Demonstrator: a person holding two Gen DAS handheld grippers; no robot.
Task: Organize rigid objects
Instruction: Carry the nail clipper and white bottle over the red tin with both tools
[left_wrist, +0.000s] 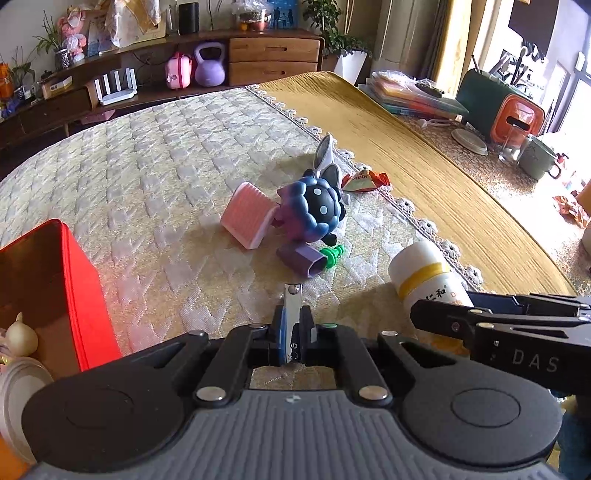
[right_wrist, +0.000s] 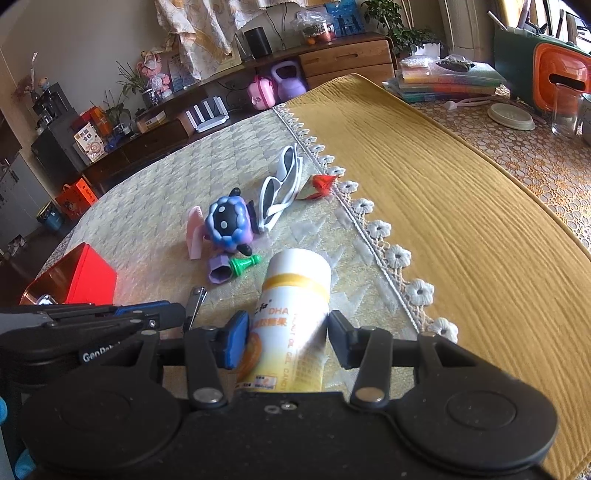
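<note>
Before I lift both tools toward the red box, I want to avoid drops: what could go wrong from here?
1. The left tool pinches the thin metal nail clipper at one end only; it may pivot or slip out.
2. The right tool brackets the white bottle, lying on its side; contact looks uncertain, so it could roll.
3. The tools sit close together and might collide.
</note>
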